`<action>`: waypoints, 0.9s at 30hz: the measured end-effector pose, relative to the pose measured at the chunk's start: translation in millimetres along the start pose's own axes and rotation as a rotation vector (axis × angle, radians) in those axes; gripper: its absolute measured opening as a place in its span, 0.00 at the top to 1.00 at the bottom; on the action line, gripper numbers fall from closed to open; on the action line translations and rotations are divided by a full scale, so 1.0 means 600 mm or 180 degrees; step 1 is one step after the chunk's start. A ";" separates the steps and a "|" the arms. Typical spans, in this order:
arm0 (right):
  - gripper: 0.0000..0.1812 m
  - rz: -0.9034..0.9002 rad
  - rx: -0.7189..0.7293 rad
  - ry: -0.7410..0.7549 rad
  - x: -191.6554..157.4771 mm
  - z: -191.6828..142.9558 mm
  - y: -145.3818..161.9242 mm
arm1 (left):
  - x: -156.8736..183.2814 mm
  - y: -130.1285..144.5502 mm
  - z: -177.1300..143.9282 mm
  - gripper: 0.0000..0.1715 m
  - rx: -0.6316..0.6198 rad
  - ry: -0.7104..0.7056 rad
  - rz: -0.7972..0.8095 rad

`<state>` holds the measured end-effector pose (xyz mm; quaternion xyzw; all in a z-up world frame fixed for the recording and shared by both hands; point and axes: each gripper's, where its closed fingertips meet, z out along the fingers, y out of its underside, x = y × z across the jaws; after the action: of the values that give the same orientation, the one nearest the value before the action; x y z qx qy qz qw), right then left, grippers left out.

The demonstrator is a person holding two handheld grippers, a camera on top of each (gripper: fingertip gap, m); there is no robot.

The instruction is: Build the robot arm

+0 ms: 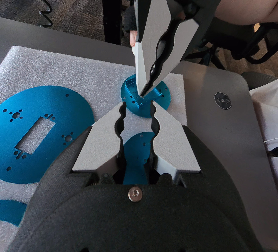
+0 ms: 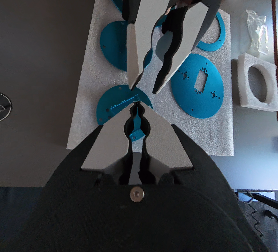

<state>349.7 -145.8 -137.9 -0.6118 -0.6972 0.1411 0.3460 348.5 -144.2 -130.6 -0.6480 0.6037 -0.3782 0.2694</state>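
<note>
A small blue disc [image 1: 164, 101] with a blue U-shaped bracket [image 1: 130, 86] on it lies on a white foam pad [image 1: 60, 67]. My right gripper [image 1: 141, 95] comes down from above. It is shut on a tiny silver part [image 1: 141, 96], with its tips over the bracket's floor. In the right wrist view the right gripper [image 2: 136, 102] is closed over the bracket [image 2: 123, 104] and disc [image 2: 103, 103]. My left gripper [image 1: 138, 103] is open and empty, its tips just short of the disc's near edge. It shows from above in the right wrist view [image 2: 143, 90].
A large blue disc [image 1: 60, 101] [image 2: 188, 101] with a rectangular cutout, a second small disc [image 1: 136, 147] [image 2: 114, 46] and blue rings [image 2: 216, 44] lie on the pad. A foam block [image 2: 243, 67] and a plastic bag [image 2: 258, 34] sit beside it. The grey table [image 1: 218, 139] has a round grommet [image 1: 222, 101]. My left and right fingertips are right by each other. Left tips and right tips are each some 4 cm from the small blue disc [image 1: 164, 101]. It is also in sight in the right wrist view [image 2: 105, 104].
</note>
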 end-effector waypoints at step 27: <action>1.00 0.0343 0.0910 0.1224 0.077 -0.044 -0.071 | -0.018 -0.073 -0.058 1.00 0.1301 0.1095 -0.2088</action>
<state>334.5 -116.9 -78.0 -0.6085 -0.5578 0.1376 0.5473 345.9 -124.4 -77.4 -0.6665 0.3142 -0.6585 0.1530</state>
